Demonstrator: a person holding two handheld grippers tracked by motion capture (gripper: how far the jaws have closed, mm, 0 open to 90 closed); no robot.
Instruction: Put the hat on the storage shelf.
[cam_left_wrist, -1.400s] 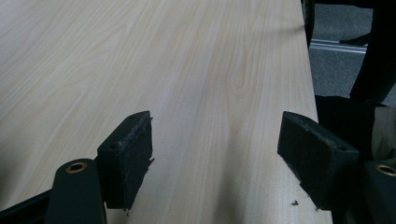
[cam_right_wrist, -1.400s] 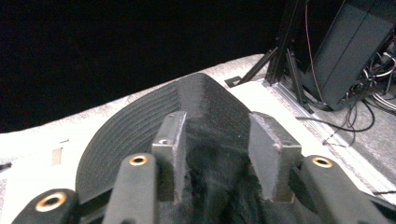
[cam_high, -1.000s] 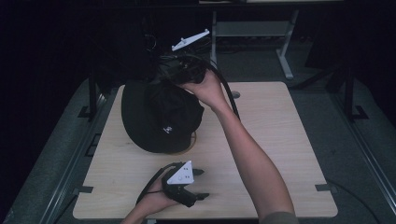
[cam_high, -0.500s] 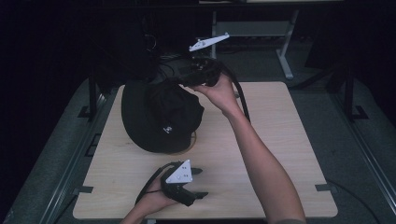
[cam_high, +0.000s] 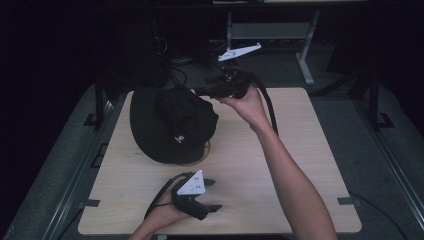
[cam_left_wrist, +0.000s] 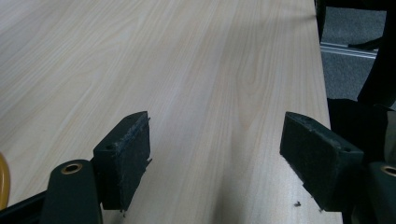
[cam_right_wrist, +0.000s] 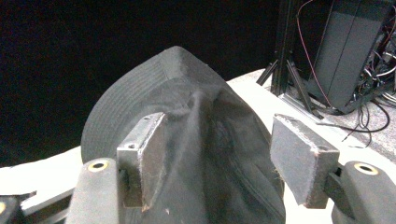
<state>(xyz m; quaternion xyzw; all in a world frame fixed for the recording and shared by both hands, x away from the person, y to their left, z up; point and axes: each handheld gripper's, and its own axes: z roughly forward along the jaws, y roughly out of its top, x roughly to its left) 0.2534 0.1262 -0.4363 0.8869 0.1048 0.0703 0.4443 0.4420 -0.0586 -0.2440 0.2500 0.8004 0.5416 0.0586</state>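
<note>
A black bucket hat (cam_high: 167, 122) with a small white logo lies on the left half of the wooden table (cam_high: 305, 150). A thin orange ring (cam_high: 206, 151) peeks out from under its near rim. My right gripper (cam_high: 200, 91) hovers at the hat's far right edge with its jaws open, pointing left at it. In the right gripper view the hat's crown (cam_right_wrist: 187, 84) rises just beyond the open right gripper (cam_right_wrist: 219, 135). My left gripper (cam_high: 216, 195) rests near the front edge, open and holding nothing. The left gripper view has the open left gripper (cam_left_wrist: 217, 140) over bare wood.
Beyond the far edge stand black equipment with tangled cables (cam_right_wrist: 355, 51) and a metal stand (cam_high: 305, 55). Dark rails (cam_high: 95, 125) run along the table's left side. The table's right edge (cam_left_wrist: 322, 84) drops to grey floor.
My right gripper has drawn back from the hat's crown, moving right and toward the far edge. The hat has settled on the table. The left gripper has stayed put.
</note>
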